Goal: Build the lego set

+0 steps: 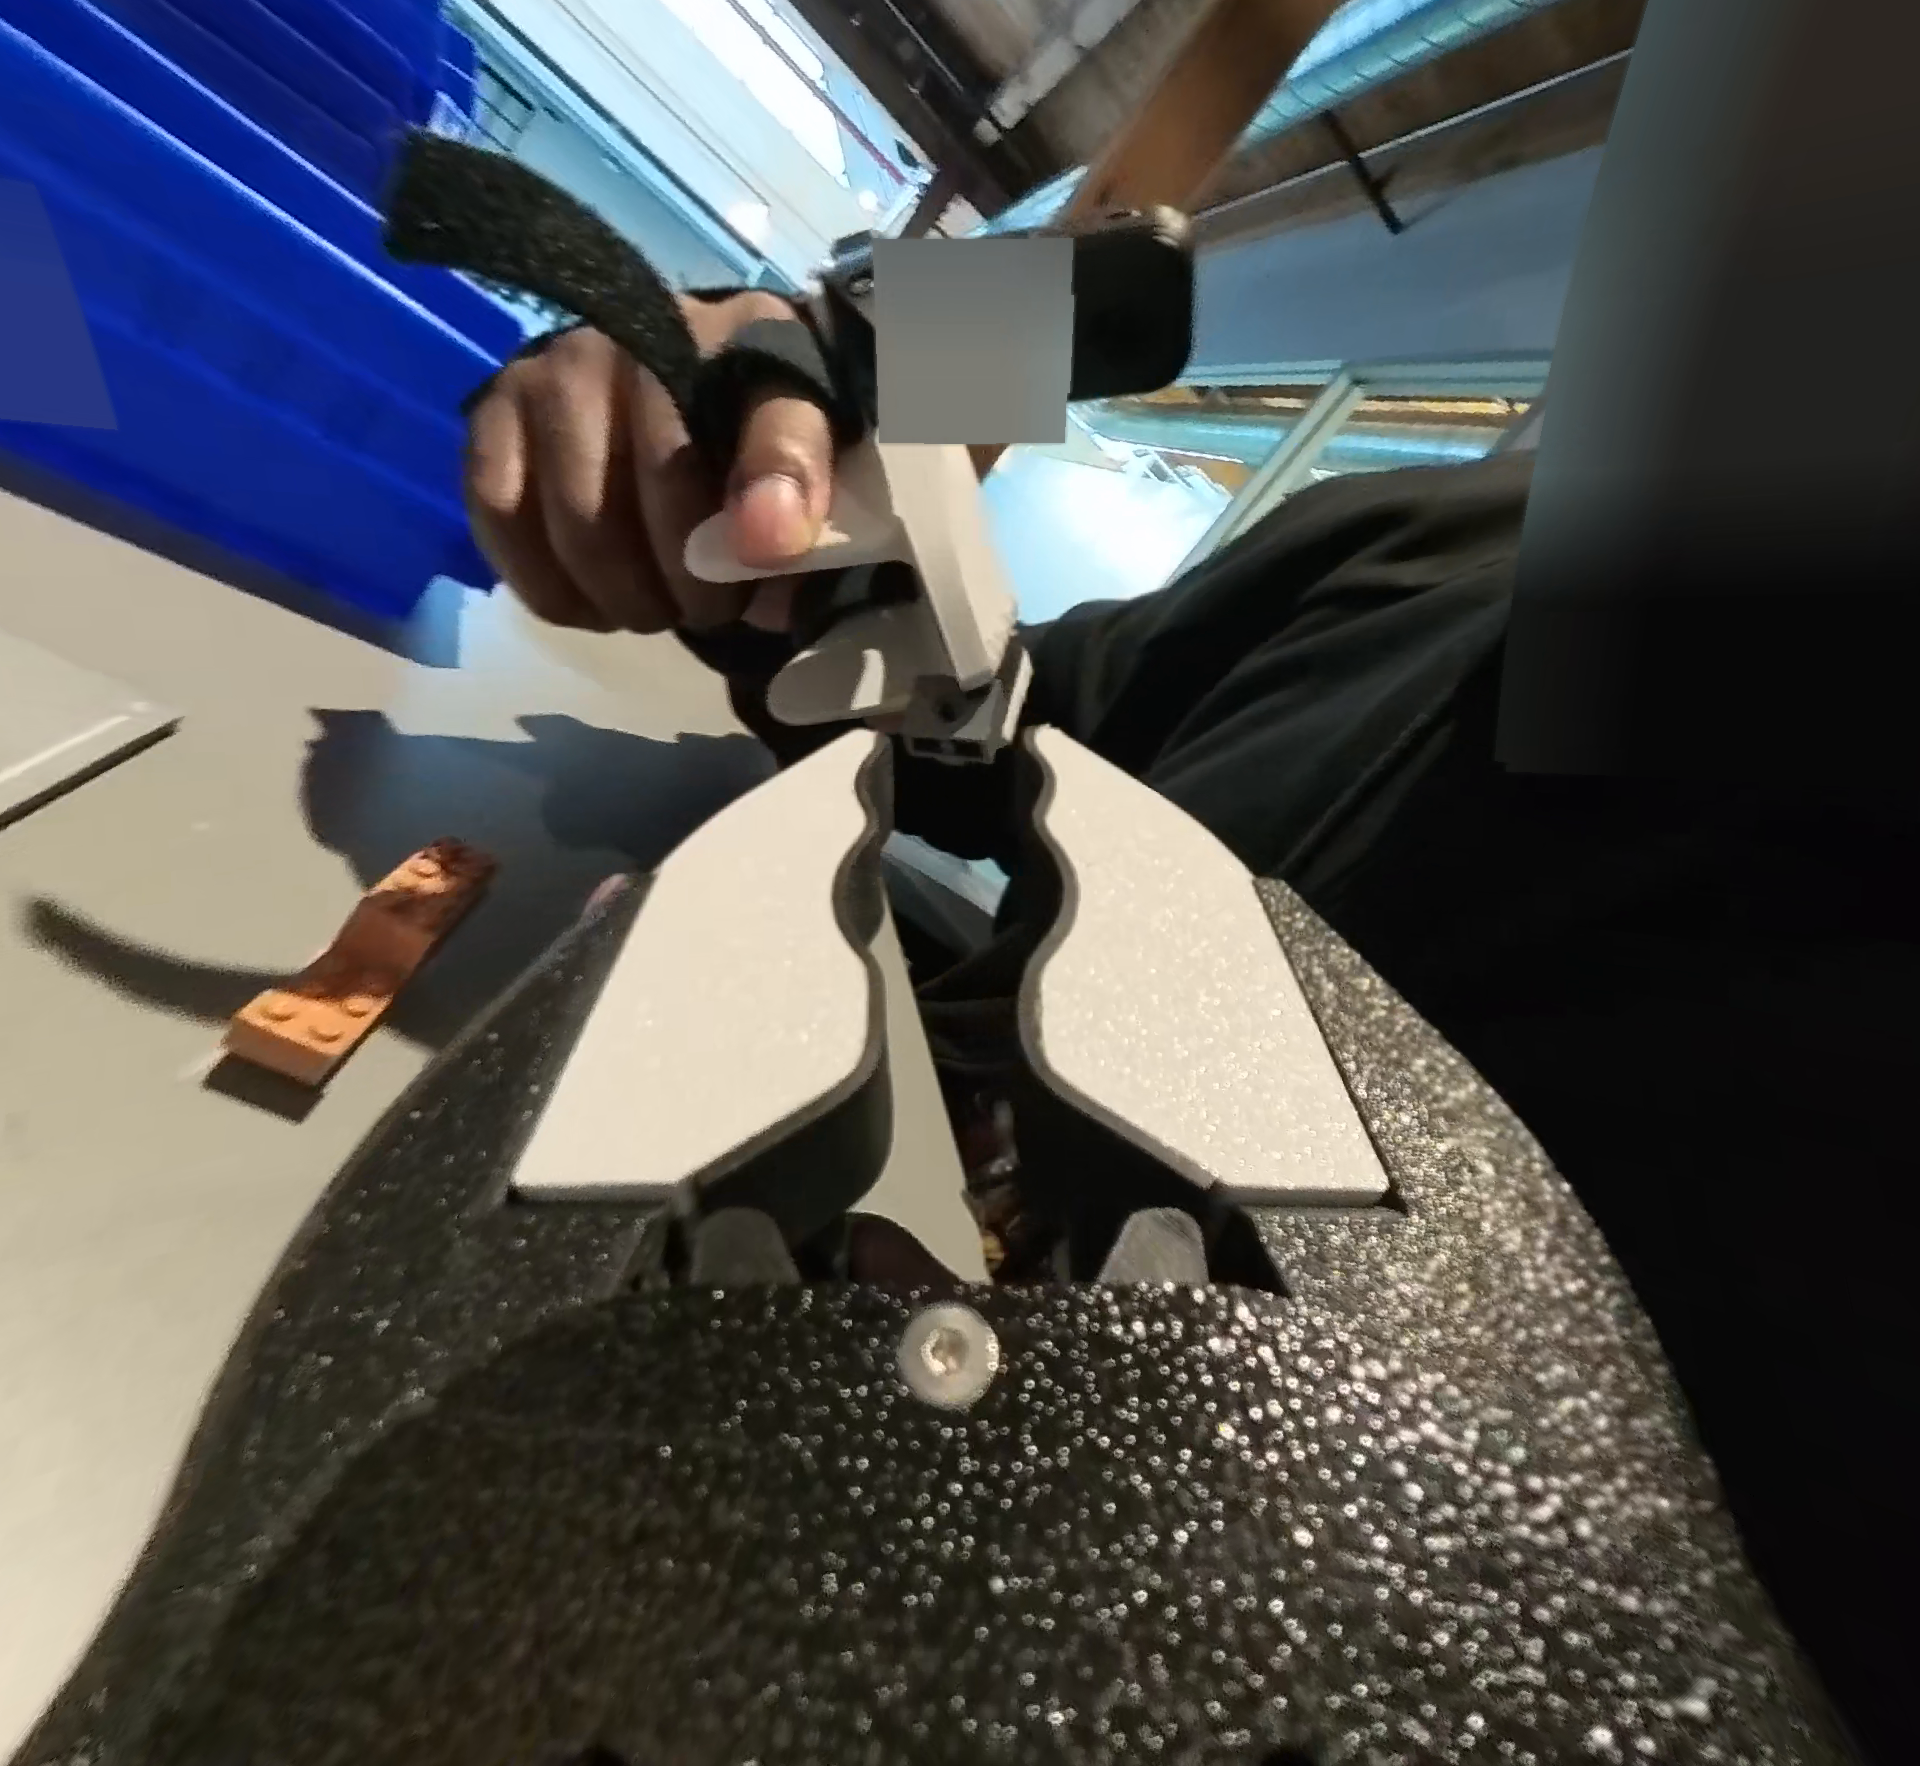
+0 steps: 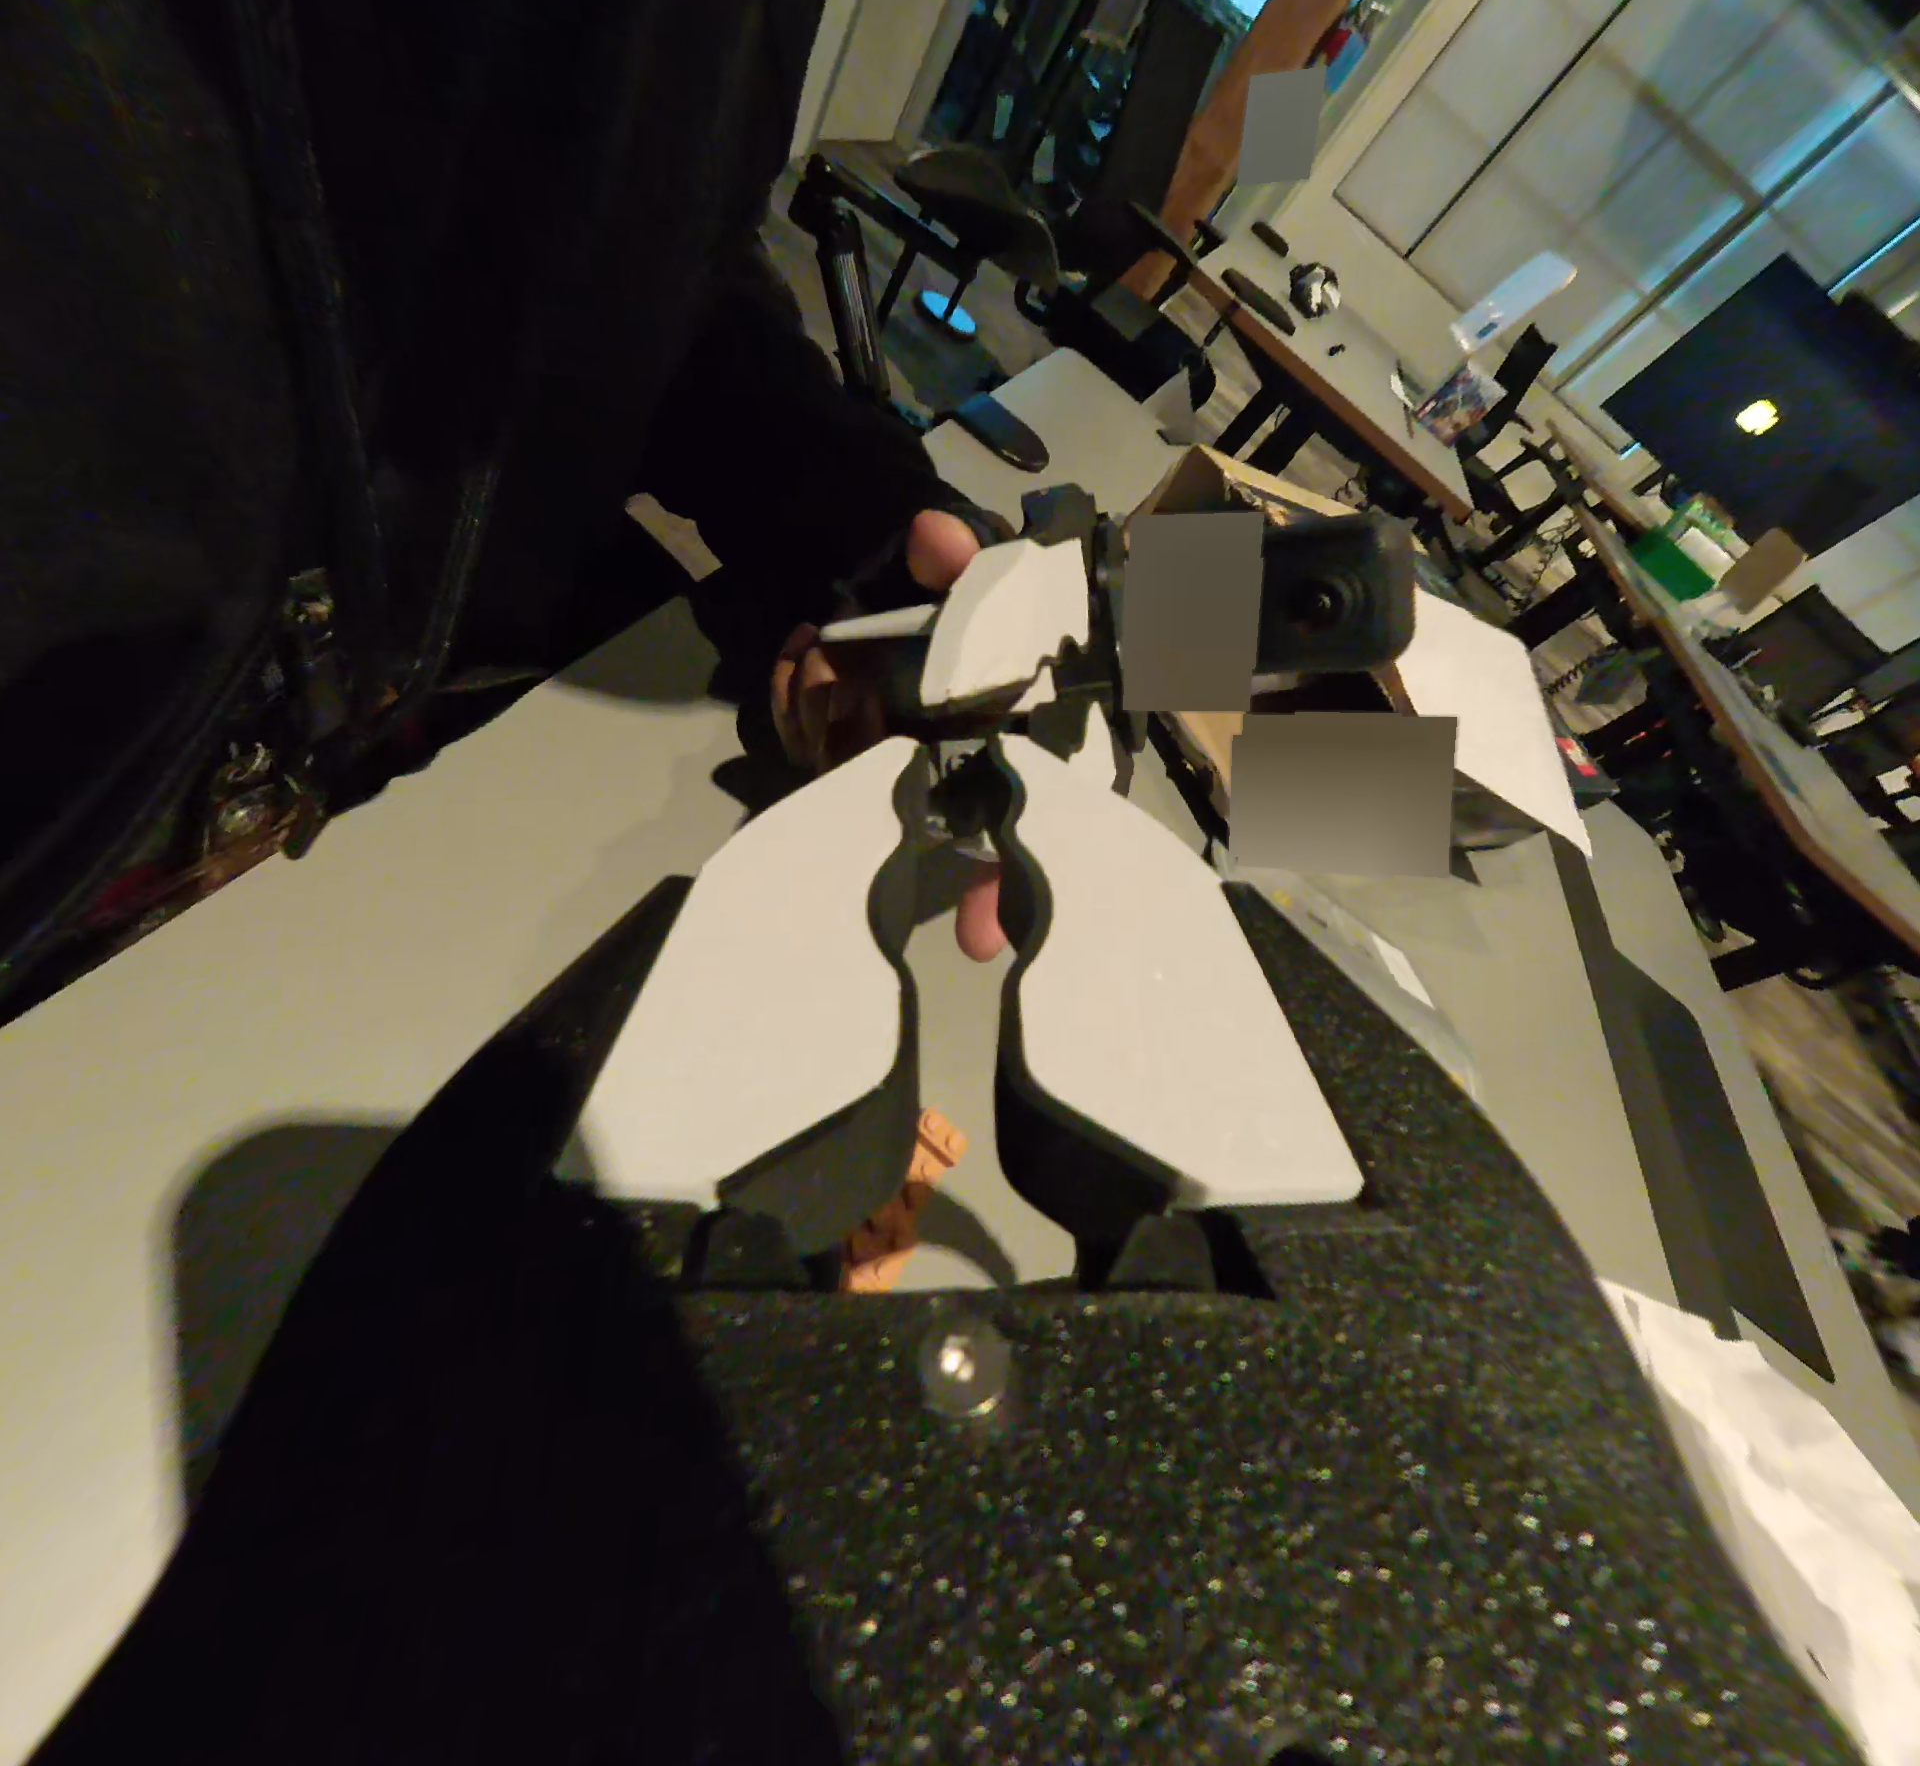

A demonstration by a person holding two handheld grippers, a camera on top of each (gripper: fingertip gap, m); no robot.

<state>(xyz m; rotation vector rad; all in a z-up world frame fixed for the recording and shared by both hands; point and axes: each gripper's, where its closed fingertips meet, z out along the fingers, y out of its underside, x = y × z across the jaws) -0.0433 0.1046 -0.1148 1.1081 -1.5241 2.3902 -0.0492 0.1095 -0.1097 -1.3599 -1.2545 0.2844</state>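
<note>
My left gripper [image 1: 956, 745] and right gripper [image 2: 958, 766] meet tip to tip above the grey table [image 1: 125, 1301]. A small dark grey lego piece [image 1: 945, 742] fills the gap between the left fingertips. In the right wrist view a small dark piece [image 2: 961, 797] is also pinched between the right fingertips. I cannot tell whether it is one piece or two joined. The right gripper [image 1: 951, 714] shows farther off in the left view, held by a hand. The left gripper [image 2: 997, 636] shows in the right view. An orange-brown lego plate [image 1: 364, 958] lies on the table; it also shows under the right fingers [image 2: 904, 1186].
Blue bins [image 1: 208, 262] stand at the table's far left. A cardboard box [image 2: 1216, 480] and white paper sheets [image 2: 1766, 1529] lie to the right. The person's dark clothing [image 2: 260, 366] is close on the near side. Desks and chairs stand beyond the table. Both grippers' tips are close together, under 4 cm apart. From the left gripper's tips to the orange-brown lego plate [image 1: 364, 958] is close to 11 centimetres.
</note>
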